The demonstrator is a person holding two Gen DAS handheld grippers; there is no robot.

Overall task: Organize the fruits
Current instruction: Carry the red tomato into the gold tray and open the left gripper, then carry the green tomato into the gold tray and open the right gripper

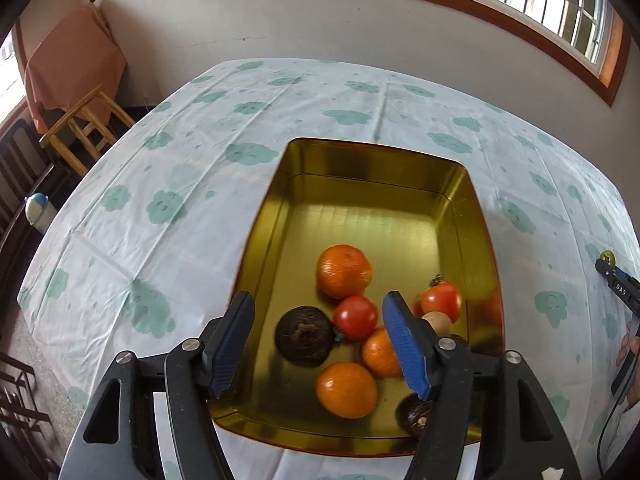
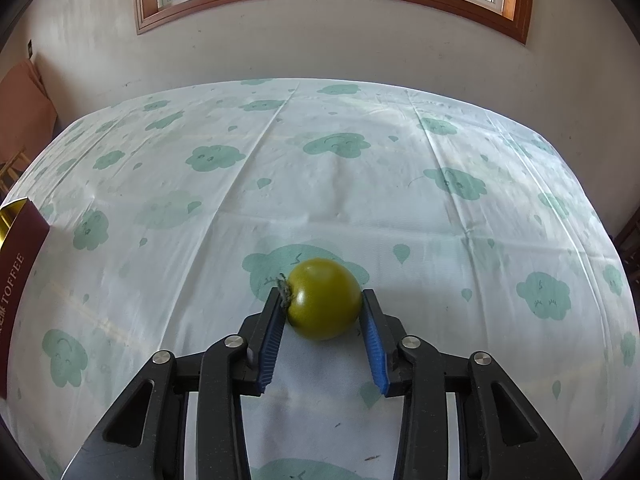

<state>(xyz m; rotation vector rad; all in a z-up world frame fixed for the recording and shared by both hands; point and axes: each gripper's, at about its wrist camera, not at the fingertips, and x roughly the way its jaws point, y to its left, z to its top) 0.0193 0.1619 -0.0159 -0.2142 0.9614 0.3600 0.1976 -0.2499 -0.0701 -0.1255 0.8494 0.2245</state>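
The right gripper had its two blue ribbed fingers on both sides of a round green tomato that lay on the white tablecloth with green cloud prints. The left finger touched the fruit close to its dry stem. The right finger seemed to touch the other side, or was just beside it, so the grip looked closed on the tomato but perhaps not yet firm. The tomato appeared to rest on the cloth, not lifted.

The left gripper hung over the near end of a shiny golden metal tray, with its fingers wide apart and nothing between them. In the tray lay three oranges, two red tomatoes, a dark brown wrinkled round fruit, and a small tan fruit partly hidden behind one finger. Another dark fruit was at the near edge, mostly covered. In the right wrist view, only the dark red outer wall of the tray, with the word TOFFEE, showed at the far left, well apart from the green tomato.

The risk, in my judgement, was a slip: the tomato skin is smooth and round, and the fingers held it near their tips. If the grip was too light it could roll away during the lift; if too strong, the fruit could be bruised. The stem under the left finger could also make the hold uneven.
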